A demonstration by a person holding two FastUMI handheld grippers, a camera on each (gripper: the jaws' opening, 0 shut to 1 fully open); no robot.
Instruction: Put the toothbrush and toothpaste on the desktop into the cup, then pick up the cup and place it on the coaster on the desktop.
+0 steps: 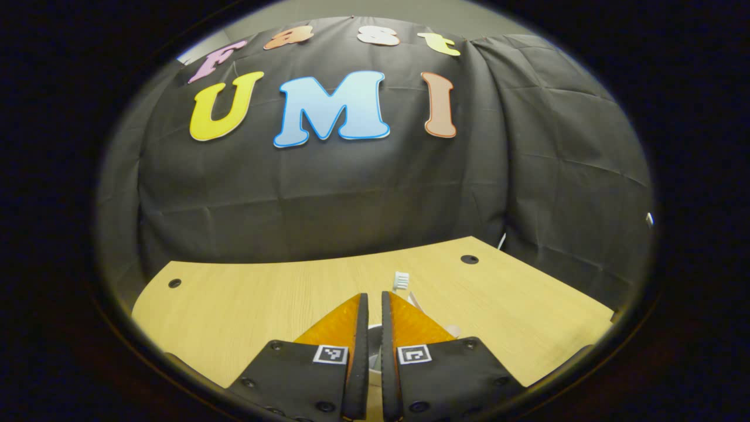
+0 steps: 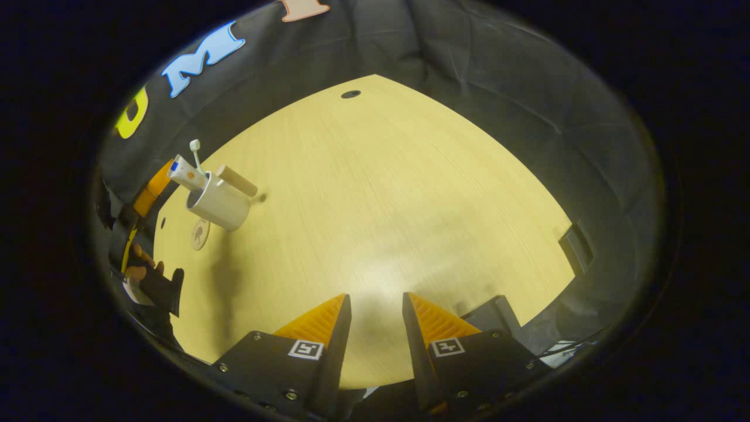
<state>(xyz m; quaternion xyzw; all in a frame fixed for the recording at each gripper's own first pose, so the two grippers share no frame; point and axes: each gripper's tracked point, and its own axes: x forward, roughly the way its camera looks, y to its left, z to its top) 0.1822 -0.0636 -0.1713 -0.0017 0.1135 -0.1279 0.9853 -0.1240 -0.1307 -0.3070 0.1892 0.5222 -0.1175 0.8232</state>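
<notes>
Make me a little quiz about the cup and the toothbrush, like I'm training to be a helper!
1. True or false: the toothbrush and the toothpaste are both sticking out of the cup.
2. What is between the fingers of the right gripper? A) the cup B) the toothpaste C) nothing, they are open
3. Fill in the gap: the small round thing lying on the desktop right by the cup is the ____.

Key: 1 true. 2 C. 3 coaster.
</notes>
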